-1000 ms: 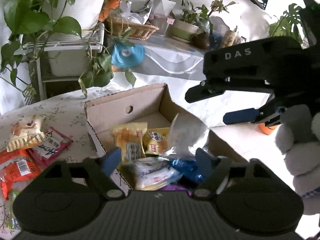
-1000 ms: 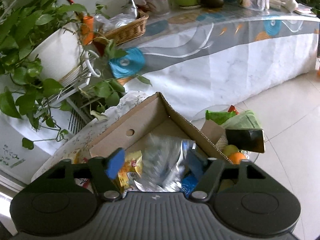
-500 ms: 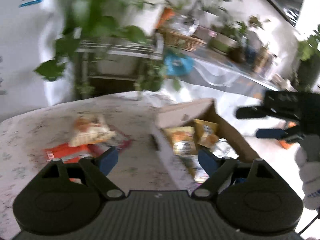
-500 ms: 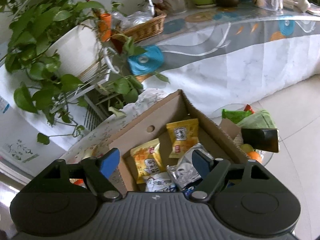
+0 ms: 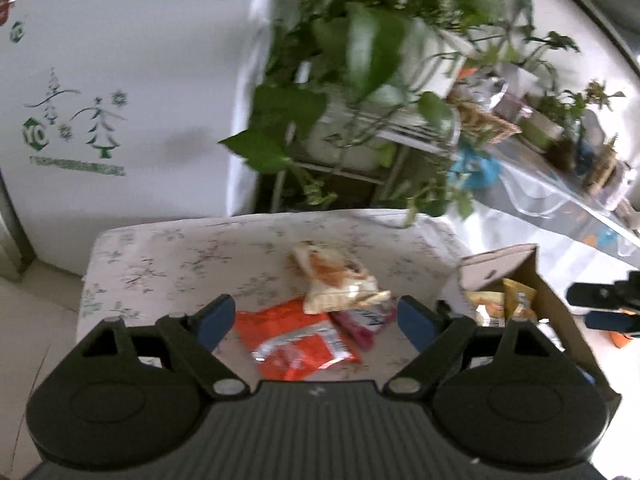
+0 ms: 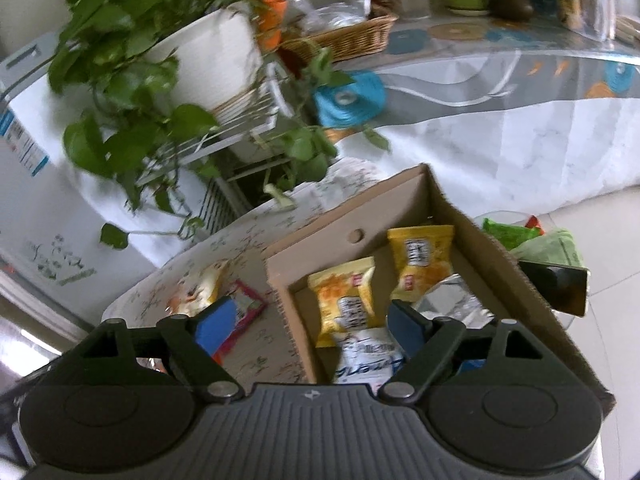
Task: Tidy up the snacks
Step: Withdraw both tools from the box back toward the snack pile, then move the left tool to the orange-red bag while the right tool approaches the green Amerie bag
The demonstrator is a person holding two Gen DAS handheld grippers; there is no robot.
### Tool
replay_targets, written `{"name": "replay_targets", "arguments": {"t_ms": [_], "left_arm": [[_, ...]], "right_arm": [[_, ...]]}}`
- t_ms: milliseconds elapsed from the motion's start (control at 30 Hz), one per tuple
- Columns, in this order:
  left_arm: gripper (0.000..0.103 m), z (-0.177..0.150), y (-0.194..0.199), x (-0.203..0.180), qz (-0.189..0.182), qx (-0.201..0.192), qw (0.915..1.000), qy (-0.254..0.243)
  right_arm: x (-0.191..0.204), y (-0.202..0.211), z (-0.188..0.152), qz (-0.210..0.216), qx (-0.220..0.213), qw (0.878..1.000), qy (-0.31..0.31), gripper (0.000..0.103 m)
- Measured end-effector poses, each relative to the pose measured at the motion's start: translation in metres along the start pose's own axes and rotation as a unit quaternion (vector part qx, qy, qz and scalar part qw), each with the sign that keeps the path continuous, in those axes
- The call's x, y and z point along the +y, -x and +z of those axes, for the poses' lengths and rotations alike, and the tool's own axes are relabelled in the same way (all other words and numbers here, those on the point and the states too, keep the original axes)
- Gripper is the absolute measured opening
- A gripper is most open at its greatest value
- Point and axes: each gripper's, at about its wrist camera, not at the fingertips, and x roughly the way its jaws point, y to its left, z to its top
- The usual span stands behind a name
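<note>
My left gripper point(image 5: 314, 320) hangs open and empty over the loose snacks on the flowered tablecloth point(image 5: 180, 256): a cream and orange bag point(image 5: 336, 276), an orange-red packet point(image 5: 296, 344) and a pink packet point(image 5: 366, 322). The cardboard box point(image 5: 536, 276) stands at the table's right end. My right gripper point(image 6: 312, 328) is above the box point(image 6: 472, 232); its jaws are opening with nothing between them. Inside lie two yellow packets point(image 6: 348, 300), a white packet point(image 6: 368, 360) and a silver bag point(image 6: 452, 304). The right gripper point(image 5: 600, 307) also shows at the far right of the left wrist view.
Trailing plants point(image 5: 360, 52) and a white pot point(image 6: 212, 60) on a rack stand behind the table. A white appliance point(image 5: 120, 100) is at the left. A wicker basket point(image 6: 352, 36) sits on the long cloth-covered counter. A low glass table with green bags point(image 6: 516, 236) is right of the box.
My left gripper swung left, from over the box to over the loose packets. My right gripper let the silver bag drop into the box and its jaws widened.
</note>
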Motion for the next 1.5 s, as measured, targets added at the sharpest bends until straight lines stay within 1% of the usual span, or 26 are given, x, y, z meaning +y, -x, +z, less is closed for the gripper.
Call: {"name": "replay_targets", "arguments": {"t_ms": [100,233,333,467,600,700,800,900,967,1000,1100,1167,1267,1367,1433,1467,1500], "left_arm": [[0.088,-0.002,-0.013,0.013,0.022,0.015,0.9994,0.020],[0.088,-0.003,-0.028,0.020,0.038,0.025,0.9986,0.025],[0.088,-0.002,-0.040,0.025,0.026,0.034,0.9983,0.039],[0.088,-0.007,-0.056,0.030,0.008,0.049,0.9969,0.061],[0.088,-0.012,-0.074,0.031,0.009,0.068,0.9949,0.073],[0.088,-0.011,-0.083,0.034,0.018,0.063,0.9946,0.080],[0.088,-0.009,-0.090,0.040,0.024,0.055,0.9940,0.091],[0.088,-0.007,-0.097,0.043,0.040,0.055,0.9929,0.098],[0.088,-0.006,-0.102,0.046,0.052,0.054,0.9917,0.104],[0.089,-0.005,-0.104,0.048,0.060,0.052,0.9907,0.110],[0.093,-0.003,-0.109,0.056,0.079,0.042,0.9874,0.130],[0.094,-0.002,-0.114,0.061,0.091,0.041,0.9856,0.136],[0.094,-0.006,-0.124,0.064,0.108,0.060,0.9841,0.127],[0.094,-0.013,-0.127,0.067,0.117,0.076,0.9839,0.112],[0.094,-0.015,-0.125,0.066,0.119,0.081,0.9857,0.088],[0.094,-0.016,-0.124,0.066,0.120,0.089,0.9858,0.076],[0.094,-0.016,-0.122,0.067,0.121,0.094,0.9858,0.069]], "right_arm": [[0.014,-0.007,-0.006,0.008,0.013,1.000,0.021,0.088],[0.035,-0.017,-0.016,0.027,0.031,0.998,0.055,0.088],[0.047,-0.027,-0.024,0.054,0.048,0.994,0.078,0.088],[0.064,-0.042,-0.037,0.071,0.065,0.988,0.119,0.089],[0.079,-0.060,-0.050,0.088,0.075,0.978,0.172,0.089],[0.089,-0.072,-0.063,0.099,0.085,0.968,0.213,0.089],[0.100,-0.083,-0.074,0.116,0.092,0.956,0.255,0.089],[0.112,-0.095,-0.084,0.124,0.090,0.943,0.295,0.089],[0.117,-0.103,-0.088,0.133,0.096,0.936,0.310,0.089],[0.119,-0.107,-0.089,0.132,0.097,0.935,0.315,0.089],[0.123,-0.116,-0.089,0.128,0.096,0.935,0.318,0.089],[0.126,-0.120,-0.088,0.126,0.096,0.935,0.318,0.089],[0.130,-0.128,-0.089,0.129,0.098,0.936,0.313,0.089],[0.131,-0.139,-0.093,0.129,0.117,0.934,0.312,0.089],[0.132,-0.142,-0.097,0.138,0.139,0.929,0.313,0.090],[0.133,-0.141,-0.099,0.141,0.142,0.926,0.320,0.090],[0.134,-0.139,-0.101,0.145,0.151,0.919,0.333,0.091]]}}
